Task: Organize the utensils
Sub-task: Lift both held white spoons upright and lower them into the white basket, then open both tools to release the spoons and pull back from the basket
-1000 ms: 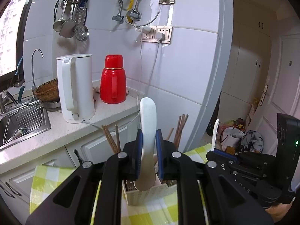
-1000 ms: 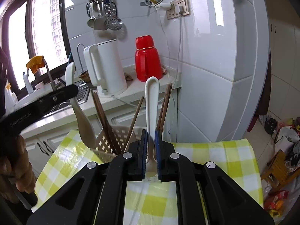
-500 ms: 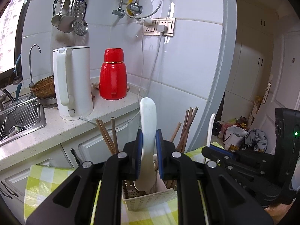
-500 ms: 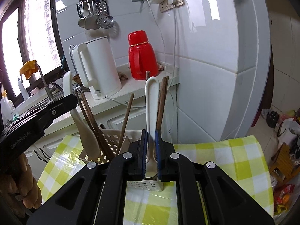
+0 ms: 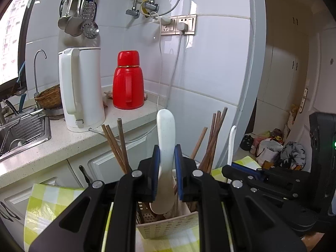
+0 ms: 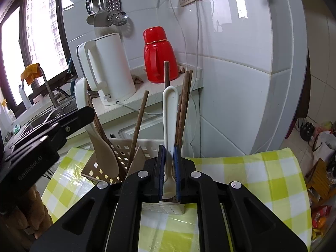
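White plastic rice paddle (image 5: 166,138) and slim white plastic spoon (image 6: 169,113) have both sunk lower into the perforated cream utensil holder (image 6: 130,147) than a second ago, so both look almost stowed. Left hand-held gripper (image 5: 166,180) pinches the paddle upright; right hand-held gripper (image 6: 169,176) pinches the spoon, both level above the green checked surface (image 6: 241,174).

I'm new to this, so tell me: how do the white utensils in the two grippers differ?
The rice paddle in the left gripper is wide, with a broad rounded blade; the spoon in the right gripper is slim, with a narrow tip. Both are white, stand nearly upright, handles up, and hang over the perforated utensil holder.
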The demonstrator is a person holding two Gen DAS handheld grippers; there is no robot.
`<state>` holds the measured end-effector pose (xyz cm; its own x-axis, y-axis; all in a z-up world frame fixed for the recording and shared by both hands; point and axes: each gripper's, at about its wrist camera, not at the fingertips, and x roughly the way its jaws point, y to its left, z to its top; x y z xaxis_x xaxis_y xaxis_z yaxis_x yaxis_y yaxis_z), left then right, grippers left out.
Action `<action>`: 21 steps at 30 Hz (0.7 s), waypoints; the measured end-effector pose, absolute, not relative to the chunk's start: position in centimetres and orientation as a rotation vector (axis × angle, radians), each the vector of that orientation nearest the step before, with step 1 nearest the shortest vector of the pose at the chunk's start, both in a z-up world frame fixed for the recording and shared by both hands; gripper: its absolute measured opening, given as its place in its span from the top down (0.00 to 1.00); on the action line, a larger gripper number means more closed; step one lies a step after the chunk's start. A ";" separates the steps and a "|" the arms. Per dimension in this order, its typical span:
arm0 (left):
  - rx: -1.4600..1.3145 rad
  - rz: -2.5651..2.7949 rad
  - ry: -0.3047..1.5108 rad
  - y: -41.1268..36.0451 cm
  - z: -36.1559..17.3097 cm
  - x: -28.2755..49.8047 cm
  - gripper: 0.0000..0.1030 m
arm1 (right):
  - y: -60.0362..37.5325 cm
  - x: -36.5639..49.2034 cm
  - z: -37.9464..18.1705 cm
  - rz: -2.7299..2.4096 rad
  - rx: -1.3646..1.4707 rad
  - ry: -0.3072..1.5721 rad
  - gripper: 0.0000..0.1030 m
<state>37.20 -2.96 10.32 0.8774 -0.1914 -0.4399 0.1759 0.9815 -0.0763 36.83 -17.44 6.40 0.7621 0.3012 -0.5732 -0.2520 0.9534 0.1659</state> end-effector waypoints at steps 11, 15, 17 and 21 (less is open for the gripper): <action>-0.017 -0.164 0.511 -3.2 7.8 37.9 0.86 | -17.1 37.4 5.1 0.311 0.064 0.658 0.91; -0.013 -0.161 0.532 -3.2 7.1 38.0 0.86 | -17.0 37.4 4.9 0.312 0.060 0.666 0.91; -0.009 -0.162 0.540 -3.2 6.9 37.9 0.86 | -17.0 37.4 4.9 0.311 0.060 0.667 0.91; -0.002 -0.177 0.550 -3.3 6.6 37.5 0.84 | -17.0 37.1 4.9 0.312 0.052 0.668 0.91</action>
<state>37.49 -3.31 6.59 0.8378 -0.1676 -0.5196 0.1663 0.9848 -0.0494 37.13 -16.99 4.86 0.7406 0.3009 -0.6008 -0.2674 0.9523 0.1473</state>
